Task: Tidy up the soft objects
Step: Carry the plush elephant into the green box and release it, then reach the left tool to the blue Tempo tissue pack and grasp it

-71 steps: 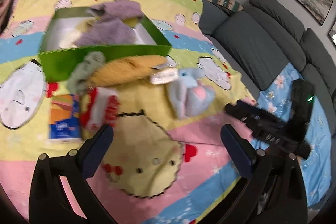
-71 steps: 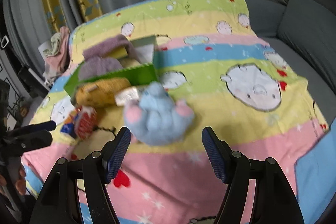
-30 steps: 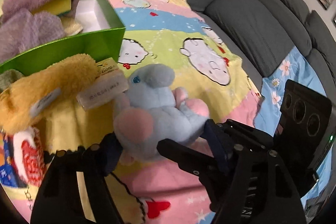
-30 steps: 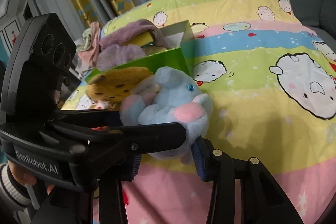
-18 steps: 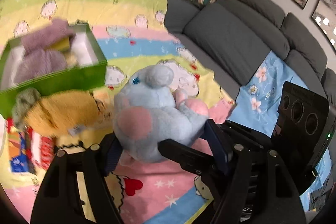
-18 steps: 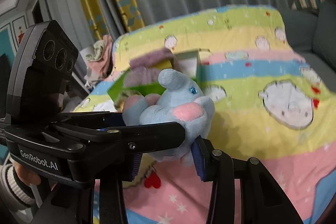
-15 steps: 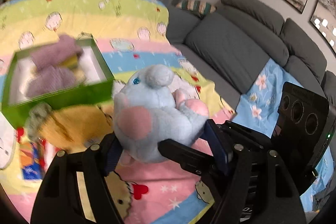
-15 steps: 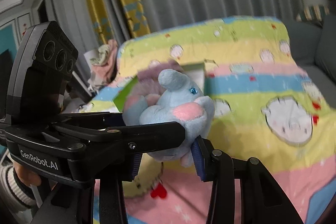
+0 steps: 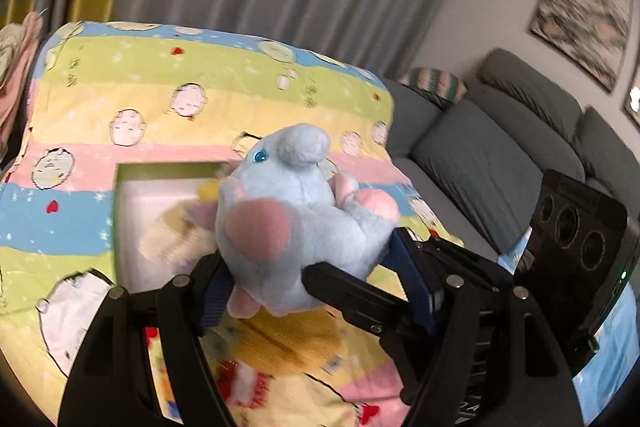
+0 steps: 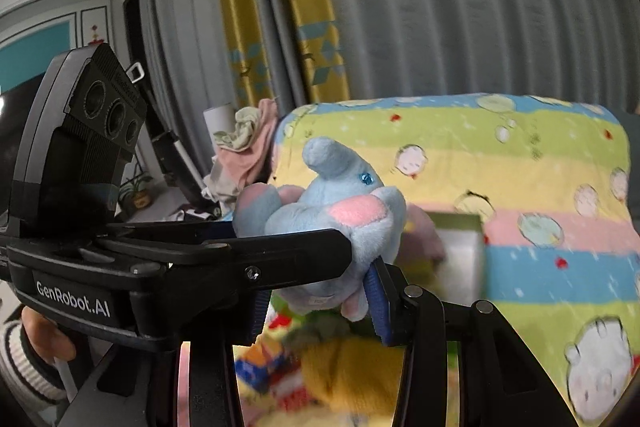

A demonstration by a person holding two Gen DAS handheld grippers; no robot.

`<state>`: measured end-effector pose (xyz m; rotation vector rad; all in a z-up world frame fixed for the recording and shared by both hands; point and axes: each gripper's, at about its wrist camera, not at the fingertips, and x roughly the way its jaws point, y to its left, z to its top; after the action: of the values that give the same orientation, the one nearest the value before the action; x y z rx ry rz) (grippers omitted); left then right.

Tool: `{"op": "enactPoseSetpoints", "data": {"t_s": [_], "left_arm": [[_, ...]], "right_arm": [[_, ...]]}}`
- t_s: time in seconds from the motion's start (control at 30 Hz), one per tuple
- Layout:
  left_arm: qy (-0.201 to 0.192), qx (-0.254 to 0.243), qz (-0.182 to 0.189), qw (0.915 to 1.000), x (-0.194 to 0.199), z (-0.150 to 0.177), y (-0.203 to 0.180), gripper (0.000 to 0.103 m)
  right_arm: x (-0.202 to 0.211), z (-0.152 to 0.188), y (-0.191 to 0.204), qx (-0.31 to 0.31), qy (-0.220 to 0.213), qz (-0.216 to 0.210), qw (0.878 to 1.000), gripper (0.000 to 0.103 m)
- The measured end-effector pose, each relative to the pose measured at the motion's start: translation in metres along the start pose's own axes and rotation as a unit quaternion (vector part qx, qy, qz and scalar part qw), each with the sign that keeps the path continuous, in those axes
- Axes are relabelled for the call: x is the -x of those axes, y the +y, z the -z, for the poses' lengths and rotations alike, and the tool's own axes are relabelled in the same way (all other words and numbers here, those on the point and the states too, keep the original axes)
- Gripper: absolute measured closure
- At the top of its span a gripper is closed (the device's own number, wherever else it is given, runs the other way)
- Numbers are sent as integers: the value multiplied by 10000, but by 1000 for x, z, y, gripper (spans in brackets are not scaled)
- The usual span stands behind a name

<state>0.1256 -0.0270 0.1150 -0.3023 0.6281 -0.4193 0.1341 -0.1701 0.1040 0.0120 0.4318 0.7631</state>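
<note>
A light blue plush elephant (image 9: 296, 215) with pink ears is held in the air by both grippers at once. My left gripper (image 9: 316, 287) is shut on its lower body, and my right gripper (image 10: 320, 291) is shut on it from the other side. The elephant also shows in the right wrist view (image 10: 332, 215). Below and behind it lies the green box (image 9: 120, 227) with a white inside, holding blurred soft items. A yellow plush (image 9: 280, 343) lies on the blanket under the grippers.
The colourful cartoon blanket (image 9: 140, 99) covers the surface. A grey sofa (image 9: 500, 155) stands to the right. A red and white item (image 9: 244, 387) lies near the front. A pile of clothes (image 10: 244, 151) sits beyond the blanket's left end, before curtains (image 10: 280, 27).
Both grippers have lifted the elephant higher and carried it toward the green box. The box and the yellow plush now sit lower in both views.
</note>
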Motion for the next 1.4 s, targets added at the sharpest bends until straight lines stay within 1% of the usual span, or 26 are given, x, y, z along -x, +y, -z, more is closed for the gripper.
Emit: {"op": "enactPoseSetpoints", "data": {"t_s": [0.1,0.2,0.33,0.4,0.53,0.63,0.67,0.7,0.73,0.77,0.8,0.87,0.9,0.93,1.0,1.07,1.1,1.2,1.3,1.4], "left_arm": [[-21,180,-97,9998,-2,-15,28,30],[65,464,-192,9987,-15,-24,62,30],[247,971,-216,9947,-40,-21,101,30],[356,1162,-253,9923,-57,-17,116,30],[666,1340,-372,9880,-88,-6,130,29],[943,1291,-521,9858,-107,0,131,26],[1023,1251,-576,9852,-111,1,129,24],[1096,1210,-632,9846,-114,3,127,19],[1173,1160,-718,9837,-116,3,124,16],[1225,1129,-775,9830,-117,4,123,16],[1272,1102,-810,9824,-118,3,122,15],[1303,1036,-878,9821,-111,1,116,12],[1308,1004,-931,9819,-109,0,115,5],[1260,945,-977,9827,-100,-1,111,2],[1121,863,-1019,9847,-85,-3,105,1],[987,814,-984,9869,-66,-5,99,1],[930,809,-975,9876,-58,-6,96,1],[736,735,-992,9896,-31,-5,87,1],[580,652,-1062,9905,-5,5,77,1],[591,615,-1094,9903,15,21,72,1]], "right_arm": [[-31,-15,4,39,90,-106,9999,59],[-70,-21,3,-29,342,-211,9992,59],[-113,-12,-3,-97,775,-179,9968,59],[-133,-5,-10,-154,1017,-89,9947,59],[-157,13,-27,-238,1468,153,9888,58],[-165,23,-39,-374,1724,352,9837,57],[-167,25,-42,-410,1813,416,9817,52],[-166,27,-44,-439,1915,482,9793,49],[-167,27,-44,-433,1989,548,9775,43],[-165,27,-43,-399,2039,620,9762,38],[-163,26,-42,-352,2068,679,9754,37],[-149,23,-38,-258,2018,762,9761,37],[-140,20,-38,-245,1963,774,9772,37],[-131,18,-38,-250,1886,770,9787,37],[-108,13,-38,-287,1716,802,9815,36],[-84,10,-39,-341,1559,852,9835,32],[-68,11,-39,-372,1469,877,9845,32],[-39,14,-37,-450,1343,901,9858,30],[-12,25,-32,-527,1254,917,9865,30],[11,38,-22,-568,1204,873,9872,30]]}}
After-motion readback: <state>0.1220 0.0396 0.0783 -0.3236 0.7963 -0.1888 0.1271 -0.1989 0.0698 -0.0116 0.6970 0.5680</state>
